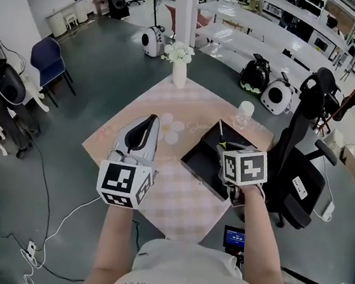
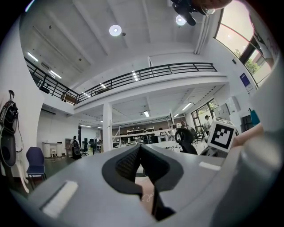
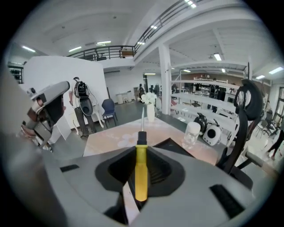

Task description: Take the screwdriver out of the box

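My right gripper hangs over the open black box on the right side of the pink checked table. It is shut on the screwdriver: the yellow handle lies between the jaws, and the black collar and metal shaft stick out past the tips. In the head view only a bit of the screwdriver shows above the box. My left gripper is held above the table's middle, left of the box, with its jaws together and nothing in them. The left gripper view looks level across the room, the fingertips meeting.
A white vase of flowers stands at the table's far corner. A glass jar sits near the far right edge, behind the box. A black office chair stands close to the table's right side. Cables lie on the floor at the left.
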Demonstrator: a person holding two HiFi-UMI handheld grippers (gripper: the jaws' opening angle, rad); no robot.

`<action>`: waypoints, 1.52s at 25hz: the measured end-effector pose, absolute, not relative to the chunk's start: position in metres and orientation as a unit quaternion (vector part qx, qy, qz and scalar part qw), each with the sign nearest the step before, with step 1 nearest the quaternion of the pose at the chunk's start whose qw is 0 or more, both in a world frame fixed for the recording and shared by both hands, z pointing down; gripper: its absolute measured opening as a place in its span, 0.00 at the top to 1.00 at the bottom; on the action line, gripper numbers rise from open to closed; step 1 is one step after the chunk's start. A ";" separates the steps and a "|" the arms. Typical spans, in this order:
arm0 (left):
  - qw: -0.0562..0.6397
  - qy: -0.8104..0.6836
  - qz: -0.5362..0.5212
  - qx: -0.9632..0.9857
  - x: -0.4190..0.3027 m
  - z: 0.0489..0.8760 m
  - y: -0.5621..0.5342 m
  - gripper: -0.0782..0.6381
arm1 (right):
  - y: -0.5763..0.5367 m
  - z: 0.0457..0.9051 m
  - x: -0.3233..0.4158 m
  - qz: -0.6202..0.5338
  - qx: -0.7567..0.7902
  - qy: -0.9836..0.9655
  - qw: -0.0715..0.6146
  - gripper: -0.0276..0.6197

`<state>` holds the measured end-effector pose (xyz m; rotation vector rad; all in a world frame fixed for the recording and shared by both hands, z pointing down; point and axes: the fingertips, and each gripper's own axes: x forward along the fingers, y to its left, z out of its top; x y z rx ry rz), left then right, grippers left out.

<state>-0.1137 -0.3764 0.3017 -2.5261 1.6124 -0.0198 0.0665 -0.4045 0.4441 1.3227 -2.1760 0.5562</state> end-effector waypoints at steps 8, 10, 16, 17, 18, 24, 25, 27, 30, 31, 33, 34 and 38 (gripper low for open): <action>0.087 0.528 0.007 -0.845 -0.097 0.287 -0.376 0.88 | -0.394 0.378 0.086 0.107 0.514 -0.830 0.189 0.83; 0.089 0.525 0.011 -0.846 -0.093 0.285 -0.376 0.88 | -0.391 0.365 0.093 0.085 0.524 -0.829 0.174 0.83; 0.098 0.518 0.018 -0.849 -0.083 0.278 -0.374 0.88 | -0.379 0.330 0.113 0.042 0.555 -0.821 0.130 0.83; 0.100 0.518 0.020 -0.850 -0.081 0.276 -0.374 0.88 | -0.377 0.324 0.117 0.034 0.561 -0.818 0.123 0.83; 0.102 0.517 0.021 -0.850 -0.079 0.275 -0.374 0.88 | -0.375 0.318 0.121 0.026 0.566 -0.816 0.117 0.83; 0.125 0.513 0.020 -0.849 -0.073 0.261 -0.369 0.88 | -0.356 0.281 0.136 -0.025 0.585 -0.807 0.078 0.83; 0.129 0.512 0.021 -0.849 -0.072 0.257 -0.367 0.88 | -0.352 0.275 0.139 -0.031 0.588 -0.805 0.072 0.83; 0.135 0.511 0.025 -0.848 -0.071 0.251 -0.364 0.88 | -0.346 0.266 0.145 -0.040 0.594 -0.801 0.060 0.83; 0.144 0.510 0.031 -0.847 -0.071 0.241 -0.360 0.88 | -0.339 0.256 0.152 -0.052 0.601 -0.796 0.046 0.83; 0.147 0.510 0.033 -0.847 -0.070 0.238 -0.359 0.88 | -0.337 0.254 0.154 -0.056 0.602 -0.795 0.043 0.83; 0.150 0.510 0.036 -0.846 -0.070 0.235 -0.358 0.88 | -0.334 0.251 0.155 -0.064 0.602 -0.795 0.038 0.83; 0.151 0.510 0.037 -0.846 -0.071 0.235 -0.358 0.88 | -0.333 0.250 0.155 -0.068 0.601 -0.795 0.037 0.83; 0.150 0.511 0.039 -0.846 -0.074 0.235 -0.354 0.88 | -0.329 0.248 0.153 -0.068 0.604 -0.794 0.033 0.83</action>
